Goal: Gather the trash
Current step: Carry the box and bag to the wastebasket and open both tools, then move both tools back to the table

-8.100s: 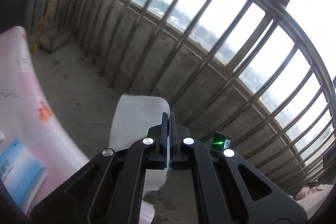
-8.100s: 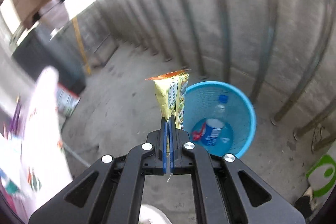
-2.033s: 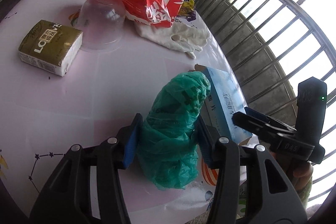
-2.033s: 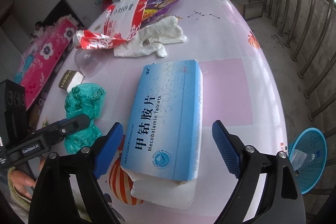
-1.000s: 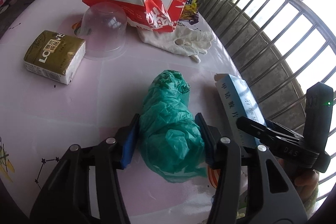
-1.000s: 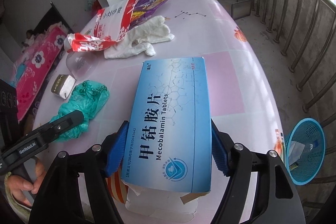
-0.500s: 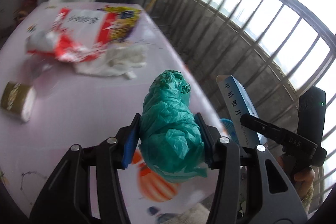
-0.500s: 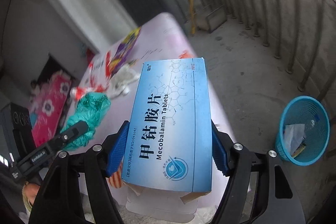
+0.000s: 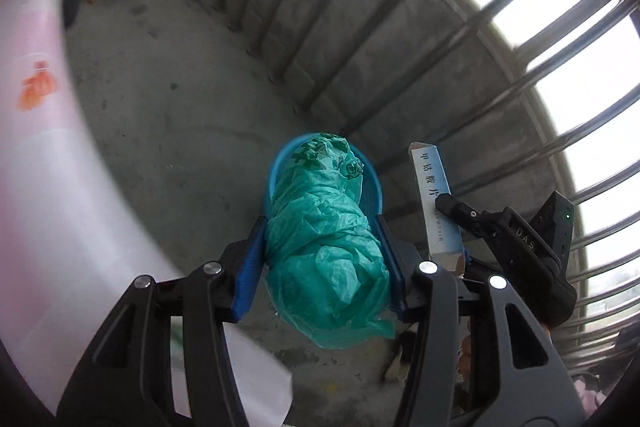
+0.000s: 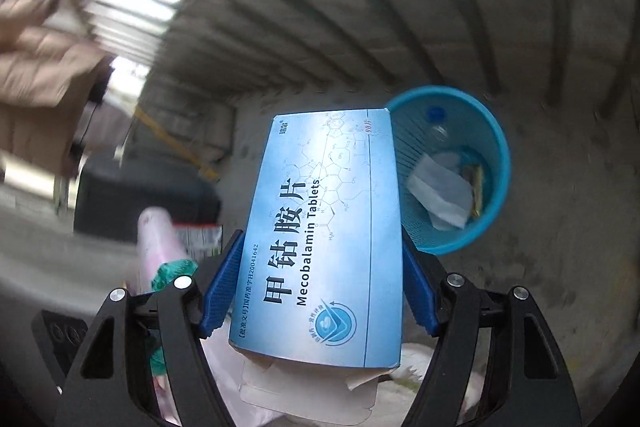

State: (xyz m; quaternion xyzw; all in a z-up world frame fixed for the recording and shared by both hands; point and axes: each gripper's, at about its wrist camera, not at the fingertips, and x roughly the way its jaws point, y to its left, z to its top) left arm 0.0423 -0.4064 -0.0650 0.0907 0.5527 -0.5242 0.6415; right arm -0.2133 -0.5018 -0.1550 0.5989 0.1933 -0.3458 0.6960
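L gripper: blue pads clamped on a crumpled green plastic bag, which bulges out past the fingertips and hangs below them. R gripper: pads pressed on both long edges of a blue Mecobalamin tablet box, printed face to the cam, its end flap open at the near end. In the L view the same box shows edge-on just right of the bag, w/ the R gripper's black body beside it. Pink table edge curves along the left, blurred. Further out on the concrete floor stands a blue mesh wastebasket, w/ a clear bottle, white paper & a wrapper inside; in the L view its rim peeks from behind the bag. Beyond: low concrete wall & metal railing.
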